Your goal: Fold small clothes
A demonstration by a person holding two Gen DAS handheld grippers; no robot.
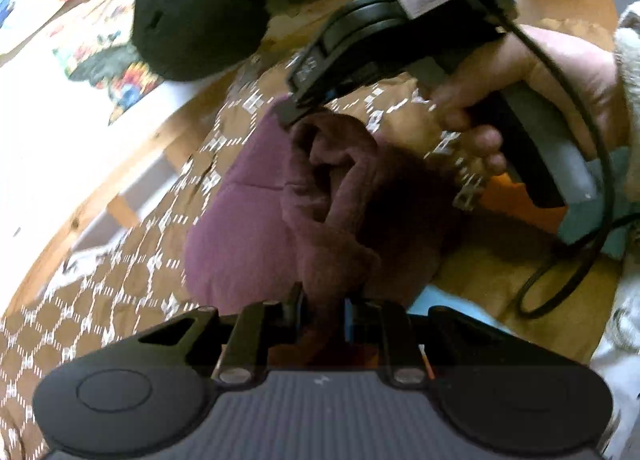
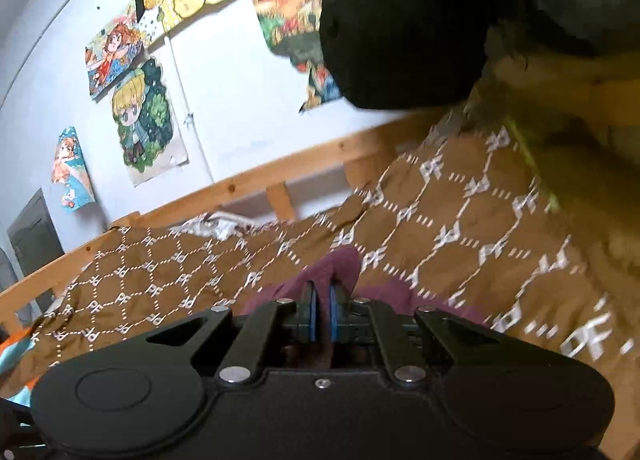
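Note:
A maroon garment (image 1: 232,227) lies bunched on a brown patterned bedspread (image 1: 120,288). In the left wrist view my left gripper (image 1: 324,300) sits at the near edge, shut on a raised fold of the cloth that runs down between its fingers. At the far edge, a hand (image 1: 520,91) holds my right gripper (image 1: 290,113), whose tips pinch the garment. The right wrist view shows that gripper (image 2: 323,292) shut, its blue pads (image 2: 312,312) close together with the maroon garment (image 2: 340,264) bunched around and between them.
A large black soft object (image 1: 192,19) (image 2: 400,19) looms over the far side of the bed. The wooden bed rail (image 2: 240,183) runs along a wall with posters (image 2: 136,115). A black cable (image 1: 600,179), orange cloth (image 1: 516,199) and white fluffy fabric (image 1: 628,59) lie at the right.

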